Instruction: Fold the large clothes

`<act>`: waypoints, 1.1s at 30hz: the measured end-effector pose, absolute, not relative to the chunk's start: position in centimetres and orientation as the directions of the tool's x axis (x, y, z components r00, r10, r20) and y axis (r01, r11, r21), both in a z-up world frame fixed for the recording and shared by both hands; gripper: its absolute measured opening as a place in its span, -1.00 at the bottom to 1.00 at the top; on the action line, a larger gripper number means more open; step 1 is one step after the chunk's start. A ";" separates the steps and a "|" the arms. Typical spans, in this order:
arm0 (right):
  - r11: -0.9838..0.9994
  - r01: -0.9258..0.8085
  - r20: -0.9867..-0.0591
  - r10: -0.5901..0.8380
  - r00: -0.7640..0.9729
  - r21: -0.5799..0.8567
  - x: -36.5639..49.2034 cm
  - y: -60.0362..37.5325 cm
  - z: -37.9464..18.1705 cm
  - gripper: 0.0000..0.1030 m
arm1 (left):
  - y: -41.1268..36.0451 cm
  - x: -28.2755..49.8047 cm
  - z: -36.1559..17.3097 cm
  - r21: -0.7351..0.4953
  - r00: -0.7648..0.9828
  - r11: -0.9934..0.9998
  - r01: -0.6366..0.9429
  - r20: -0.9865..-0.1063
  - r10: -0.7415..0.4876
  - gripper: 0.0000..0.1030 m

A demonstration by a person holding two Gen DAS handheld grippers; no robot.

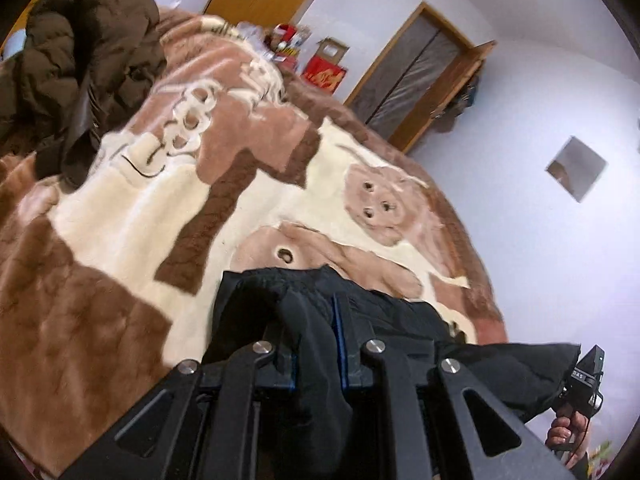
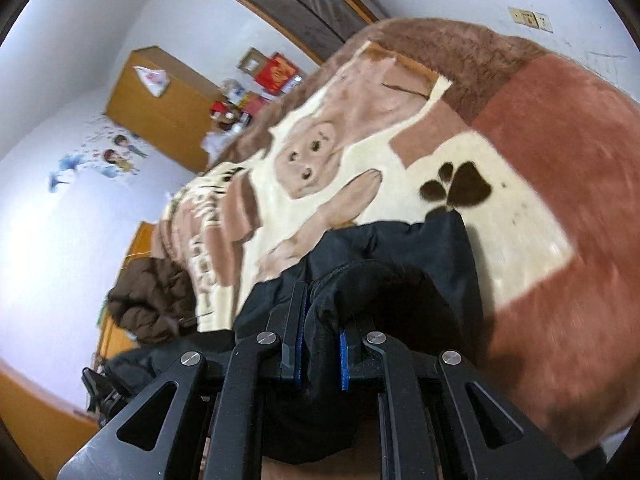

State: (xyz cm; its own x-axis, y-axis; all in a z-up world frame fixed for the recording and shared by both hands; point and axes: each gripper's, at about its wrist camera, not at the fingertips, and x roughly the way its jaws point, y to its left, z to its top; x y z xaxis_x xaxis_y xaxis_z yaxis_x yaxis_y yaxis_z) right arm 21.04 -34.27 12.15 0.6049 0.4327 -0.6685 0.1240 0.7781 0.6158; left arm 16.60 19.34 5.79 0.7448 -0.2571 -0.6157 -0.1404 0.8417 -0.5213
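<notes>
A black padded garment hangs between my two grippers above the near edge of the bed. My left gripper is shut on a bunched fold of it, the cloth pinched between the blue pads. My right gripper is shut on another part of the same black garment, which drapes over its fingers. In the left wrist view the right gripper and the hand holding it show at the lower right, with the garment stretched toward it.
The bed carries a plush brown and cream blanket with bear pictures. A dark brown puffer jacket lies heaped at its far end, also in the right wrist view. Wooden wardrobe, door, red boxes behind.
</notes>
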 end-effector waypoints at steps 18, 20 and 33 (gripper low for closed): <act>0.539 0.208 -0.534 0.566 0.628 0.816 28.0 -38.0 4.6 0.19 | 19.2 28.2 -4.8 -0.532 0.601 0.804 -0.265 -0.743 -0.293 -0.37; 0.573 0.162 -0.517 0.536 0.667 0.803 27.1 -37.7 6.5 0.23 | 19.5 28.1 -3.7 -0.572 0.633 0.781 -0.250 -0.707 -0.315 -0.03; 0.925 -0.006 -0.704 0.294 0.647 0.380 26.6 -33.3 7.3 0.26 | 21.4 25.4 2.4 -0.500 0.766 0.841 -0.207 -0.618 -0.178 0.63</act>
State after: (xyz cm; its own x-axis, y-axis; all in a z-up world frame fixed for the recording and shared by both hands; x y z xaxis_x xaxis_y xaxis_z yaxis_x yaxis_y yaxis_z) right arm 26.61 -33.26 7.27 0.6467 0.2935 -0.7040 -0.0061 0.9250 0.3800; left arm 25.44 21.35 2.40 0.7657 -0.1785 -0.6179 -0.2073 0.8410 -0.4998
